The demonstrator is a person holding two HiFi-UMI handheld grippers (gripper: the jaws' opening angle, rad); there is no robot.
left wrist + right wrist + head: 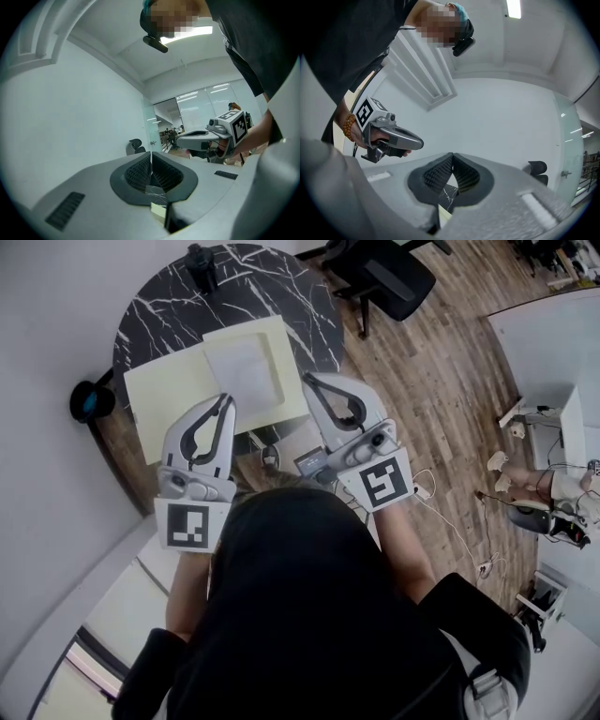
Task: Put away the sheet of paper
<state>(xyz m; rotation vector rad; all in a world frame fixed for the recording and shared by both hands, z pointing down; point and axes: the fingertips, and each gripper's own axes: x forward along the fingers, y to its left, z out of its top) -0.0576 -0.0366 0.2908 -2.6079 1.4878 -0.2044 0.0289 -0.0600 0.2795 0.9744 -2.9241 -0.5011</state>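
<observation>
A white sheet of paper (pixel 243 369) lies on a pale yellow open folder (pixel 169 395) spread over the round black marble table (pixel 272 292). My left gripper (pixel 225 401) hovers over the folder's near edge, jaws shut and empty. My right gripper (pixel 308 382) is held level beside it, to the right of the sheet, jaws also shut with nothing in them. In the left gripper view the left gripper (pixel 151 154) points up toward a white wall; a sliver of table and folder shows under it. The right gripper (pixel 452 155) points likewise in its own view.
A black office chair (pixel 389 277) stands right of the table. A small black device (pixel 201 263) sits at the table's far edge. A dark round object (pixel 90 400) is by the wall at left. Cables and a power strip (pixel 422 491) lie on the wooden floor.
</observation>
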